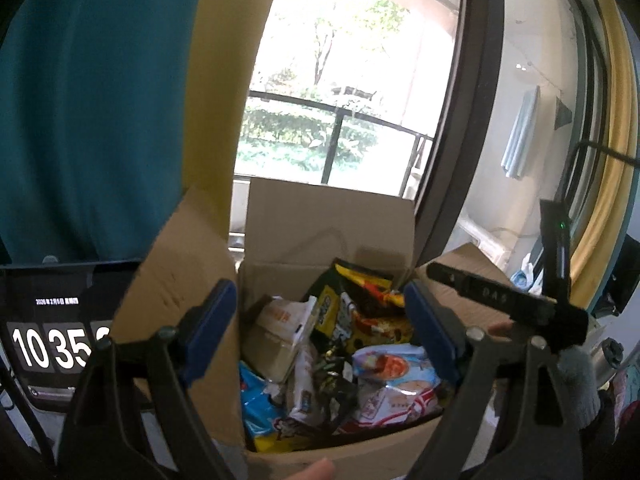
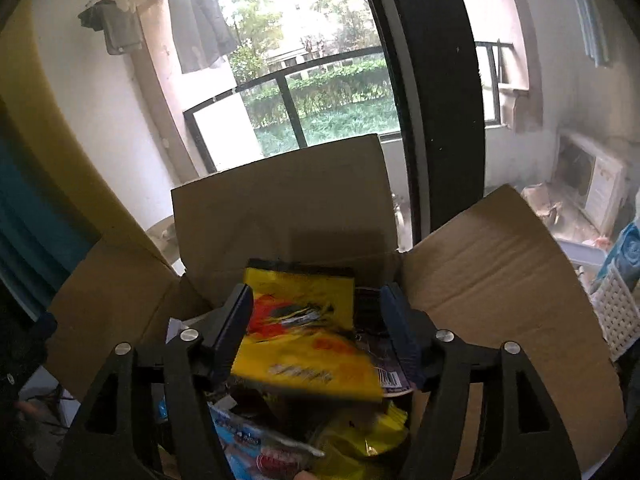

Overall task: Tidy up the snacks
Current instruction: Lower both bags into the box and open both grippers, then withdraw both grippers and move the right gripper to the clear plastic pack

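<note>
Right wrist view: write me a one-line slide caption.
Open right gripper straddles a yellow snack bag above a cardboard box of snacks by a balcony window.

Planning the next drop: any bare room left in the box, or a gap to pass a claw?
The cardboard box is crowded: snack packs cover the floor wall to wall, with no bare bottom showing. Free room is only above the pile, bordered by the upright back flap and the splayed right flap. The right claw has a yellow packet between its fingers there.

Yellow packet (image 2: pixel 308 332) motion-blurred, print unreadable; clock display (image 1: pixel 56 344) cut by flap.
</note>
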{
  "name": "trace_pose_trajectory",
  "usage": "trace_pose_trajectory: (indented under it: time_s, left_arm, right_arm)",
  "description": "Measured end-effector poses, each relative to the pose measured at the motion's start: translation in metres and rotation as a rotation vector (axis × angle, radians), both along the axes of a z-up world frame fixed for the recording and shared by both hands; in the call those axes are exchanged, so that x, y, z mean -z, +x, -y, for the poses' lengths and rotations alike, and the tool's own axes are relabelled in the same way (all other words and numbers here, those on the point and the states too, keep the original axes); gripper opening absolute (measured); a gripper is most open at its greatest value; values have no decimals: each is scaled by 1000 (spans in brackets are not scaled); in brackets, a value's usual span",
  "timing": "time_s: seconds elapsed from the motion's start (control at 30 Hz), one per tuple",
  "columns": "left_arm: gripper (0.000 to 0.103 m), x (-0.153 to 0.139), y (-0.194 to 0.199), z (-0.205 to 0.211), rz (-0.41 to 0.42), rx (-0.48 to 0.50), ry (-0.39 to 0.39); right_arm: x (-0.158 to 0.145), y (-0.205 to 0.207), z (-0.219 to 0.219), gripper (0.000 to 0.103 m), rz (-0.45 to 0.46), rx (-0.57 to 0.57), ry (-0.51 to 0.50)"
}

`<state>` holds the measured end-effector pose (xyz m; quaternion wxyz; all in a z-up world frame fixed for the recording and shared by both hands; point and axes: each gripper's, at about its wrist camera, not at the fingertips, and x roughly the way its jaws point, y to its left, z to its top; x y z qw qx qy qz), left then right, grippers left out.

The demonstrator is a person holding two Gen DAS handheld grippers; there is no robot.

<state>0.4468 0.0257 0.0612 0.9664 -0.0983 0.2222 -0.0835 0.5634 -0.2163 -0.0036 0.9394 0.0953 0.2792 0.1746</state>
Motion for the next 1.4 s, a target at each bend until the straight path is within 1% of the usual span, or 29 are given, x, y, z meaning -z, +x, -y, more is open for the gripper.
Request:
trace_pose_trajectory:
  time_s: [0.07,0.1,0.3,0.47,0.57,0.77,0.9,1.1,1.27,1.4]
  left_arm:
    - [87,-1,-2,0,1,1,-6]
    - [87,3,1,0,2,3,-7]
    - [87,-7,-14,4,37,16,-9]
    - [87,-2,-36,4,24,22,-5]
    - [87,-3,-51,3,19,25,5]
    - [87,-3,-81,-5,27,18,19]
    - [87,0,-100,-16,26,2,10]
    - [87,22,-133,-41,12,-41,5]
    - [87,55,-150,-72,-46,-80,-44]
    - [87,84,-157,-92,-93,-131,-52]
  right_arm:
    - [-1,-9,2,70,1,1,-7]
    - [-2,-14,3,70,0,0,-9]
    - [-10,-49,4,70,12,-10,-10]
    - [-12,-87,-3,70,25,-32,-42]
    - [-12,-104,-7,70,29,-41,-47]
    - [-14,-131,-16,70,38,-61,-51]
    - [-11,-146,-23,70,37,-70,-52]
    - [-1,-166,-39,70,15,-106,-60]
    - [22,-180,-63,70,-25,-152,-95]
    - [41,-190,-79,70,-58,-177,-102]
